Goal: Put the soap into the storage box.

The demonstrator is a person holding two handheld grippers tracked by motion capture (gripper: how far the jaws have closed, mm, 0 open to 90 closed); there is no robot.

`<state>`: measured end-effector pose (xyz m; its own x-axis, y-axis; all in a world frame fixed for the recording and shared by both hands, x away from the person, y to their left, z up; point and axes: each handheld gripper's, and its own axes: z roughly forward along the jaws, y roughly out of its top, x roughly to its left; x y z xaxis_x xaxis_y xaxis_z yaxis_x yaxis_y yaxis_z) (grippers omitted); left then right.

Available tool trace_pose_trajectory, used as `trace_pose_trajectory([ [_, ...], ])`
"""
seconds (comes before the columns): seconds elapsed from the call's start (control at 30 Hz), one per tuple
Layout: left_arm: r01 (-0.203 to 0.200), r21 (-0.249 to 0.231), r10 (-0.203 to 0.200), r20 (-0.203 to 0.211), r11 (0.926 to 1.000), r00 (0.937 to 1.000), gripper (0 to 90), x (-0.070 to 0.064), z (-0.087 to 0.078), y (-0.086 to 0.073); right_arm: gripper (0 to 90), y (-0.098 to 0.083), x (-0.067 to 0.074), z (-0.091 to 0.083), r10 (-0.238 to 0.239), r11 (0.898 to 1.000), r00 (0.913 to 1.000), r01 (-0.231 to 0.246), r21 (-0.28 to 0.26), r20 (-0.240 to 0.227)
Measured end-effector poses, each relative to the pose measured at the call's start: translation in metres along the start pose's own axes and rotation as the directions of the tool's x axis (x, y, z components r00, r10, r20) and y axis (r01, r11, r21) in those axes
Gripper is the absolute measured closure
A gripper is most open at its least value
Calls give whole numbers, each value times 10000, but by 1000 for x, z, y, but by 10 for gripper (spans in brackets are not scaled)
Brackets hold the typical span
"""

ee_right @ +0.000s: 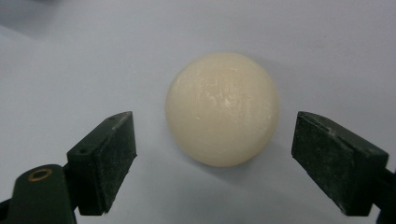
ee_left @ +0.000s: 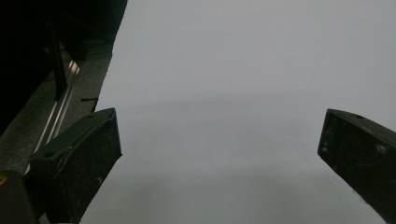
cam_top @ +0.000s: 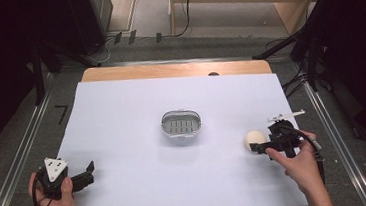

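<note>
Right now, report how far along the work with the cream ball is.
Done: nothing yet looks moved. The cream ball lies on the white table cover, and the oval dish at mid-table looks empty. In hand: the right gripper is open, jaws either side of the ball but clear of it. The left gripper is open near the table's near left corner. Left: closing on the ball, lifting it, probably carrying it to the dish.

Left gripper (ee_left: 219,154): jaws spread wide, nothing between them. Bare white table surface (ee_left: 243,70) lies ahead; a metal rail (ee_left: 60,107) runs beyond the left jaw.
</note>
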<state>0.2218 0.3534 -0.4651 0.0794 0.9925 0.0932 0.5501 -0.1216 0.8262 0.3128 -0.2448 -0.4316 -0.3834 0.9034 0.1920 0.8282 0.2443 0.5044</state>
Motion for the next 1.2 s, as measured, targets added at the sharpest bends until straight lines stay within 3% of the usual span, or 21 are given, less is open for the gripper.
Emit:
trace_pose_trajectory([
  [0.23,28,-26,-28,141,10000,9999,0,1,0,0,149,-6,-2,15,159,9996,9992,-149,-250,376],
  [0.4,-23,26,22,185,10000,9998,0,1,0,0,185,-9,1,22,58,9992,9993,-44,-394,371],
  [0.47,-23,8,23,202,10000,9998,0,1,0,0,194,-9,4,26,-117,9991,9983,140,-399,576],
  [0.6,-59,28,59,216,10000,9998,0,1,0,0,241,-10,6,28,-16,9983,9966,63,-574,828],
  [0.77,-35,-19,35,253,10000,9997,0,1,0,0,238,-12,4,30,137,9972,9975,-86,-737,700],
  [0.93,-74,39,73,269,10000,9996,0,1,0,0,236,-14,6,34,60,9964,9962,14,-853,868],
  [0.97,-51,9,51,284,10000,9996,0,1,0,0,239,-15,8,37,-50,9957,9938,152,-909,1109],
  [1.2,-80,52,78,310,10000,9995,0,1,0,0,246,-15,8,38,-44,9933,9939,170,-1143,1100],
])
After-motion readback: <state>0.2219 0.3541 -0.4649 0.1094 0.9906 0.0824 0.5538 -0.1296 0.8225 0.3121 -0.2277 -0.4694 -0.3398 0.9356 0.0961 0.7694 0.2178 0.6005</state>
